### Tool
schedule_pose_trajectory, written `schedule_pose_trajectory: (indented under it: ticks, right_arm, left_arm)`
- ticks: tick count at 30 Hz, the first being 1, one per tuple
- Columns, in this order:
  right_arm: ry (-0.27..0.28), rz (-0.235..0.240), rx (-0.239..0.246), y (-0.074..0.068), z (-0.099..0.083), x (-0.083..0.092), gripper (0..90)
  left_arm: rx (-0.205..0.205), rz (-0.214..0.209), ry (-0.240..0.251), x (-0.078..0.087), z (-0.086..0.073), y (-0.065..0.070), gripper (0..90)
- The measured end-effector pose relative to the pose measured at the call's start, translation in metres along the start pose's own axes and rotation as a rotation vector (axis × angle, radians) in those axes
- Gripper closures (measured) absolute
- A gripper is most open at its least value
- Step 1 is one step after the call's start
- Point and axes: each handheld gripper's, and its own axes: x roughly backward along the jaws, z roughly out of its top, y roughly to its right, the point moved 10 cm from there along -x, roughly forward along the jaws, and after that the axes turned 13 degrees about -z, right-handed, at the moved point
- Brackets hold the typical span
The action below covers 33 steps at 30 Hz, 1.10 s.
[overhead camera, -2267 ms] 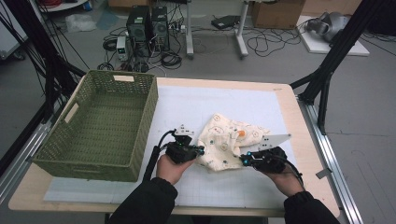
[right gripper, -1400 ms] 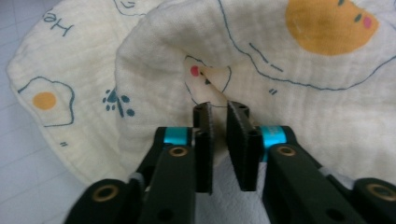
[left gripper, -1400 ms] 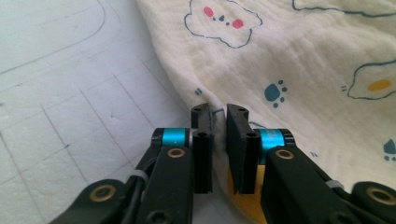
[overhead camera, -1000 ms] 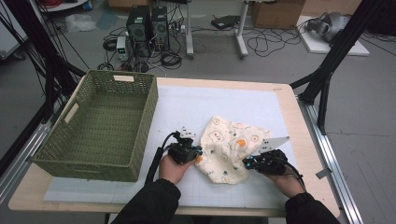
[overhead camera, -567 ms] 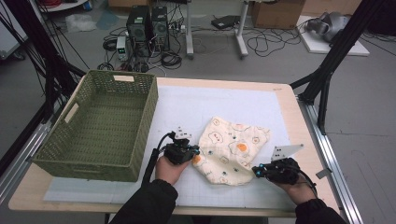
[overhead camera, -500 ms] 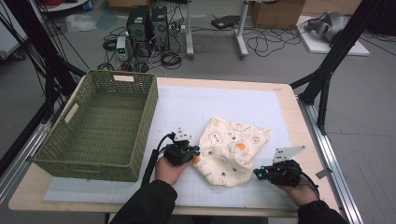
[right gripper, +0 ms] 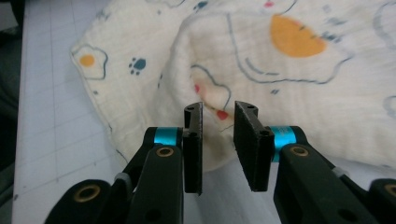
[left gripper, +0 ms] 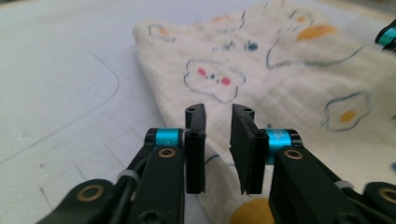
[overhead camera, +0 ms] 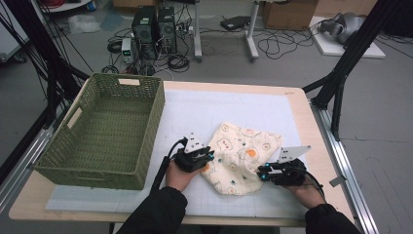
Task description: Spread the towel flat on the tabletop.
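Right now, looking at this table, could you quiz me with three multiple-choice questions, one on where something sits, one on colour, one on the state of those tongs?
1. Where is the basket relative to the printed cloth?
A to its left
B to its right
C on top of it

2. What colour is the basket?
A red
B green
C blue

3. How do the left tongs stand?
A clamped on the basket
B slightly apart, nothing pinched
C holding a cup

Answers: 1 A, the high view shows it at the table's left side. 2 B, its weave is green. 3 B, a gap shows between the jaws, the cloth lying beyond.

Cloth cut off at frame edge, perhaps blurred
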Motion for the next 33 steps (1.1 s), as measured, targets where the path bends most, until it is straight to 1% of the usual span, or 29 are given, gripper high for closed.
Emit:
schedule_pose_trajectory:
  ticks: [1,3,4,5,6,7,9,11,13,16,19,20,21,22,23,24,25,26,27,28,29,30,31,32,33]
  right_arm:
    - [-0.032,-0.004,0.026,-0.001,-0.004,-0.008,75.6]
    - [-0.029,0.002,0.018,-0.001,-0.003,-0.009,80.3]
    - [-0.032,0.009,0.011,-0.002,-0.004,-0.009,85.1]
    - [-0.035,0.017,0.007,-0.002,-0.004,-0.009,87.0]
    - [-0.035,0.017,0.007,-0.002,-0.004,-0.009,87.0]
    - [-0.039,0.014,0.005,-0.003,-0.005,-0.007,88.0]
    - [-0.037,0.026,-0.01,-0.005,-0.005,-0.002,88.1]
    - [-0.035,0.024,-0.013,-0.007,-0.006,0.006,88.1]
    - [-0.025,0.026,-0.016,-0.011,-0.006,0.017,88.1]
    - [-0.015,0.026,-0.014,-0.018,-0.008,0.033,88.1]
    - [-0.027,0.052,-0.015,-0.028,-0.013,0.046,88.1]
    - [-0.027,0.052,-0.015,-0.028,-0.013,0.046,88.1]
    - [-0.042,0.075,-0.002,-0.037,-0.015,0.054,87.9]
    - [-0.042,0.088,0.006,-0.041,-0.014,0.059,87.6]
    - [-0.04,0.105,0.001,-0.044,-0.013,0.063,86.5]
    - [-0.03,0.112,-0.005,-0.043,-0.011,0.066,83.2]
    - [-0.017,0.107,-0.015,-0.04,-0.007,0.068,80.5]
    - [-0.017,0.107,-0.015,-0.04,-0.007,0.068,80.5]
    - [0.0,0.058,-0.024,-0.025,-0.001,0.067,76.2]
    - [0.012,0.037,-0.031,-0.016,0.001,0.065,73.1]
    - [0.018,0.001,-0.052,-0.005,0.001,0.06,68.0]
    - [0.013,-0.029,-0.078,0.006,0.0,0.054,66.2]
    - [0.001,-0.049,-0.092,0.016,-0.003,0.047,63.4]
    - [-0.005,-0.077,-0.107,0.025,-0.006,0.04,62.2]
    - [-0.011,-0.096,-0.117,0.033,-0.008,0.032,62.2]
  left_arm:
    - [-0.014,-0.004,-0.003,0.0,0.0,0.001,79.4]
    - [-0.022,-0.015,-0.013,-0.001,-0.001,0.002,82.5]
    - [-0.011,0.001,-0.097,-0.005,-0.008,0.002,86.8]
    - [-0.018,0.012,-0.143,-0.007,-0.012,0.002,89.2]
    - [-0.018,0.012,-0.143,-0.007,-0.012,0.002,89.6]
    - [-0.035,0.031,-0.16,-0.008,-0.012,0.003,89.6]
    - [-0.025,0.032,-0.17,-0.007,-0.013,0.003,89.7]
    - [-0.017,0.039,-0.173,-0.005,-0.013,0.002,89.8]
    - [0.008,0.039,-0.179,0.0,-0.014,-0.002,89.7]
    - [0.016,0.036,-0.181,0.002,-0.016,-0.002,89.7]
    - [0.016,0.028,-0.182,0.002,-0.016,0.0,89.7]
    - [0.016,0.028,-0.182,0.002,-0.016,0.0,89.7]
    - [0.018,0.02,-0.168,0.003,-0.013,0.002,89.7]
    - [0.018,0.02,-0.168,0.003,-0.013,0.002,89.7]
    - [0.028,0.016,-0.131,0.006,-0.008,0.002,89.6]
    - [0.037,0.015,-0.11,0.007,-0.005,0.001,88.9]
    - [0.049,0.01,-0.097,0.006,-0.002,0.0,85.6]
    - [0.049,0.01,-0.097,0.006,-0.002,0.0,81.7]
    - [0.073,0.001,-0.081,0.004,0.0,0.0,78.7]
    - [0.074,0.004,-0.09,0.002,0.0,0.0,74.8]
    - [0.074,0.01,-0.097,-0.001,0.001,-0.001,71.4]
    - [0.079,0.021,-0.108,-0.003,0.0,-0.002,67.2]
    - [0.088,0.035,-0.115,-0.005,0.0,-0.004,63.0]
    - [0.099,0.044,-0.115,-0.008,-0.001,-0.006,62.4]
    - [0.109,0.043,-0.121,-0.011,-0.003,-0.007,63.1]
